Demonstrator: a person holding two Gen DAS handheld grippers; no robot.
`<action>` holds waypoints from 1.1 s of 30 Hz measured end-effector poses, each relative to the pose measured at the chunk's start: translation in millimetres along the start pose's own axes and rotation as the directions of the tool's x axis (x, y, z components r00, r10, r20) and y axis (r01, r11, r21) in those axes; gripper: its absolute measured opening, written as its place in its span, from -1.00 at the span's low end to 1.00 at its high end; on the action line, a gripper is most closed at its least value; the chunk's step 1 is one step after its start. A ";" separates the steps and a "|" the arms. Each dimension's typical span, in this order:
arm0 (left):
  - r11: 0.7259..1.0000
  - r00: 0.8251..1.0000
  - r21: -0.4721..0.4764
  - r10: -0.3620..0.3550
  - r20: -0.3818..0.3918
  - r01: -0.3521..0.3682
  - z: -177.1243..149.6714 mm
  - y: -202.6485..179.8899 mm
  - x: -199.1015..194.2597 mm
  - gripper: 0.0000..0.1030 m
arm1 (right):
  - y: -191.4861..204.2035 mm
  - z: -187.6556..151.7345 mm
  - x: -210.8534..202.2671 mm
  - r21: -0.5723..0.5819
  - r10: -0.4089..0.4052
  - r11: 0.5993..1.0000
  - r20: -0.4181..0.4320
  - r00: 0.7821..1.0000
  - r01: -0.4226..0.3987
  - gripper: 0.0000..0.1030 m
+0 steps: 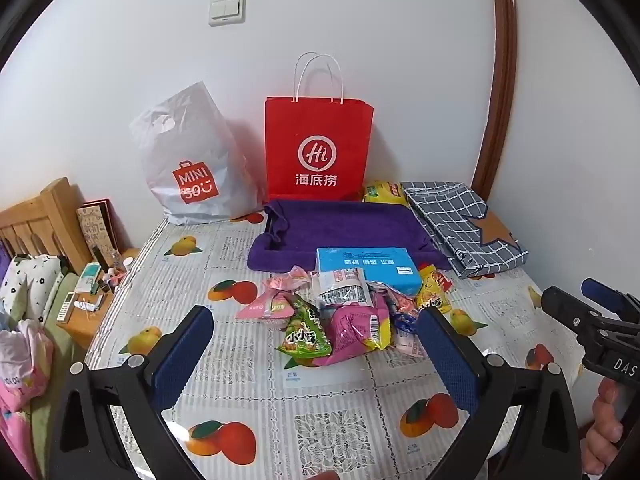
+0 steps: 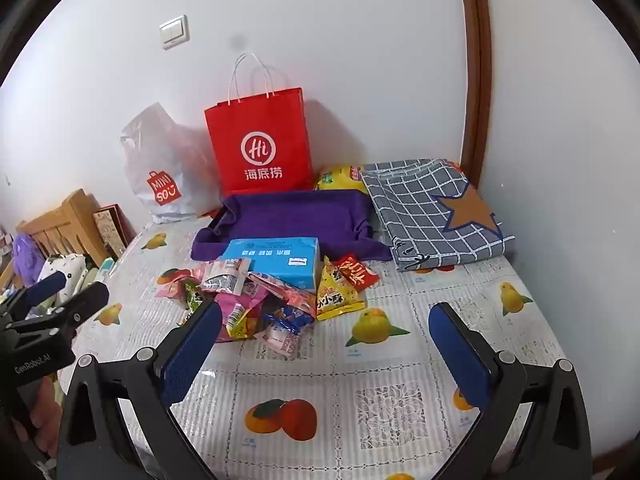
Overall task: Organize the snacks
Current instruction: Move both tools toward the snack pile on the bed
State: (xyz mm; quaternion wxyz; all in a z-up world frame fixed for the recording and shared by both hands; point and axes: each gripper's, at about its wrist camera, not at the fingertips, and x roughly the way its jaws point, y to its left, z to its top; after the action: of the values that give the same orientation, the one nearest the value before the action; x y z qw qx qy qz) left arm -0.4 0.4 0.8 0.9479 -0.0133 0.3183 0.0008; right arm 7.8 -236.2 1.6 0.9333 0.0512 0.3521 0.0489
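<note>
The snacks [image 1: 340, 316] lie in a loose heap at the middle of the tabletop [image 1: 328, 392], in front of the blue box [image 1: 368, 270] and the purple tray [image 1: 344, 228]. Expect light, crinkly foil and plastic packets: soft, slippery, and likely to crush if you squeeze the puffed body. Take each packet by a flat sealed edge or corner, starting from the top of the heap. The green packet [image 1: 306, 332] and the pink packet [image 1: 356, 328] lie nearest the left claw [image 1: 316, 354]. The yellow triangular packet [image 2: 338, 294] stands apart at the right edge of the heap and is the easiest single pick for the right claw [image 2: 326, 356].

Both claws are released, jaws spread wide, holding nothing and hovering short of the heap.

Packets overlap, so you cannot count those underneath. The contents of the red bag [image 1: 318, 152] and the white bag [image 1: 192, 164] are hidden. A yellow packet [image 1: 386, 192] behind the tray is partly covered by the checked cloth [image 1: 460, 224].
</note>
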 end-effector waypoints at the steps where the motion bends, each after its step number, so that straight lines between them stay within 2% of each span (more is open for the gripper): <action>1: 1.000 1.000 -0.009 -0.007 -0.001 0.007 0.4 0.3 -0.3 0.99 | -0.4 -0.9 0.1 -0.003 -0.002 1.000 0.003 1.000 0.002 0.99; 7: 0.999 1.000 -0.029 -0.013 0.009 0.013 5.6 -4.1 -5.1 0.99 | 1.9 1.1 -6.8 -0.005 0.003 1.000 0.010 1.000 -0.003 0.99; 8: 0.999 0.999 0.006 -0.040 0.021 0.040 0.4 -2.1 -11.9 0.99 | 2.9 1.9 -7.4 -0.010 0.002 1.000 0.008 1.000 -0.002 0.99; 9: 0.999 0.999 -0.001 -0.036 0.027 0.036 -2.3 -2.1 -9.1 0.99 | 3.6 0.9 -10.2 -0.019 0.000 1.000 0.011 1.000 0.001 0.99; 11: 0.999 1.000 -0.025 -0.024 -0.004 0.024 1.6 -3.3 -4.1 0.98 | 6.9 -2.5 -13.8 -0.037 0.000 0.999 0.030 1.000 0.002 0.99; 15: 0.998 0.998 -0.017 -0.068 0.014 0.068 4.5 -5.6 -7.8 0.98 | -7.2 -5.0 -10.3 0.018 0.035 0.999 0.016 0.999 -0.035 0.99; 20: 1.000 1.000 -0.019 -0.021 -0.015 0.021 0.8 -5.7 -4.7 0.98 | -1.9 1.4 -5.5 0.019 0.060 0.998 0.028 0.998 -0.060 0.99; 24: 0.998 1.000 -0.065 -0.027 -0.009 0.026 2.6 3.6 -5.7 0.99 | 11.6 0.3 -6.0 -0.012 0.086 0.996 0.027 0.996 -0.086 0.99; 28: 0.998 1.000 -0.067 0.013 -0.019 -0.014 3.5 9.9 -1.2 0.99 | 26.8 -2.6 -9.5 -0.079 0.061 0.995 0.046 0.997 -0.057 0.99; 33: 0.995 0.999 -0.095 0.038 -0.039 -0.041 4.1 20.8 5.3 0.99 | 36.8 -5.4 -6.5 -0.100 0.056 0.994 0.050 0.997 -0.050 0.99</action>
State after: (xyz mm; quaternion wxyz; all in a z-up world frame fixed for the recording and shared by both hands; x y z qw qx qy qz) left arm 6.0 21.2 0.4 0.9399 -0.0524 0.3355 0.0344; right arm -2.6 -200.3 6.6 0.9421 0.0157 0.3228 0.0896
